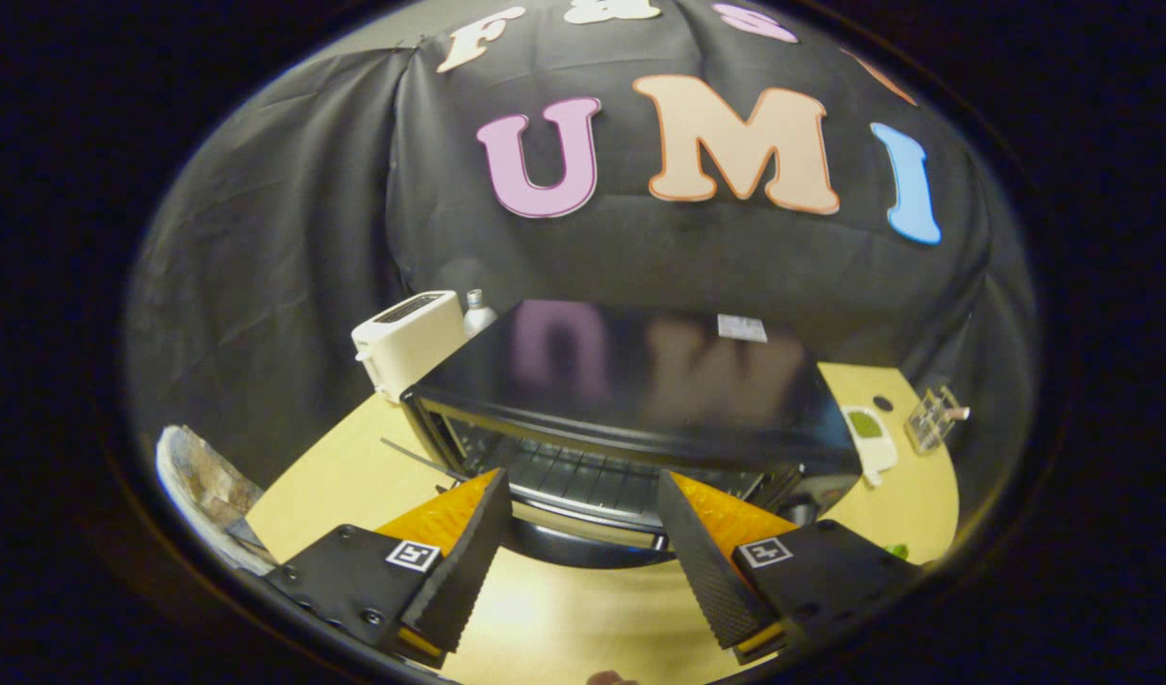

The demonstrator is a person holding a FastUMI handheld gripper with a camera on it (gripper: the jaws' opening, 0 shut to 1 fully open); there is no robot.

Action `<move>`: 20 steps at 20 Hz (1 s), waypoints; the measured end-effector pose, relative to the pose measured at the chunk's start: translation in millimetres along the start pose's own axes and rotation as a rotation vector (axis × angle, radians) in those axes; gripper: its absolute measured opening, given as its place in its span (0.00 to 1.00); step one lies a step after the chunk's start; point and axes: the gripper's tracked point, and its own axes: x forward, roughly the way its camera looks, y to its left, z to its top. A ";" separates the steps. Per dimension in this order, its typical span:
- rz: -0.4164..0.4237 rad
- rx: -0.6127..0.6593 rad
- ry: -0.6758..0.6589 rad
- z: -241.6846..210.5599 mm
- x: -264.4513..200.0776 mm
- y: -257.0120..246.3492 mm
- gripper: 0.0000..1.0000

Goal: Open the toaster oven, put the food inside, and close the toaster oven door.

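- The gripper is spread wide and holds nothing.
- The black toaster oven sits just ahead of the fingers on the wooden table, its door down.
- A white toaster stands beside it.

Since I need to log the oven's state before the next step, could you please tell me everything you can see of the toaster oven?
The toaster oven is a black box with a glossy flat top that mirrors the booth wall and carries a small pale sticker. Its door hangs open toward the gripper, showing a wire rack in the cavity. It stands upright on the light wooden table, with a white toaster behind its corner. The open fingers sit just before the door, apart from it.
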 end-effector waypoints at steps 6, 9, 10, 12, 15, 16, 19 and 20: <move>0.078 -0.015 0.152 -71.7 -26.9 19.1 0.98; 0.091 -0.036 0.218 -103.8 -30.0 22.4 0.99; 0.094 -0.062 0.224 -110.2 -30.0 23.9 1.00; 0.101 -0.101 0.243 -124.0 -28.2 26.5 1.00; 0.106 -0.131 0.273 -144.0 -26.0 29.1 1.00; 0.104 -0.136 0.287 -150.3 -25.1 29.3 1.00; 0.100 -0.162 0.337 -173.6 -17.4 24.4 1.00; 0.099 -0.176 0.338 -175.7 -15.6 23.1 1.00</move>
